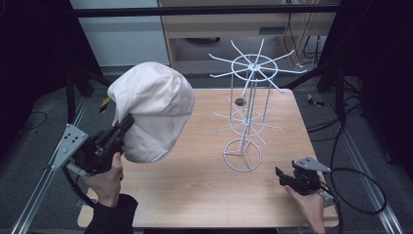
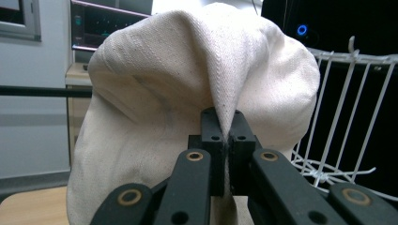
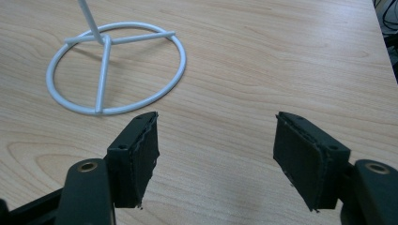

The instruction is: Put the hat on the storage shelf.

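Left tongs (image 1: 127, 123), pressed together on a fold of the cream cloth cap (image 1: 151, 109), hold it lifted above the left half of the wooden counter (image 1: 195, 180); in the left gripper view the fabric is pinched between the jaws. The white wire rack (image 1: 248, 105) stands upright right of the cap, apart from it. Right tongs (image 1: 281, 176), jaws spread and empty, sit low near the rack's ring base (image 3: 117, 65).

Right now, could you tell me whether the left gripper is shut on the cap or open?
Shut on it: the left gripper has its jaws pressed together with a fold of the cap pinched between them, held above the table.
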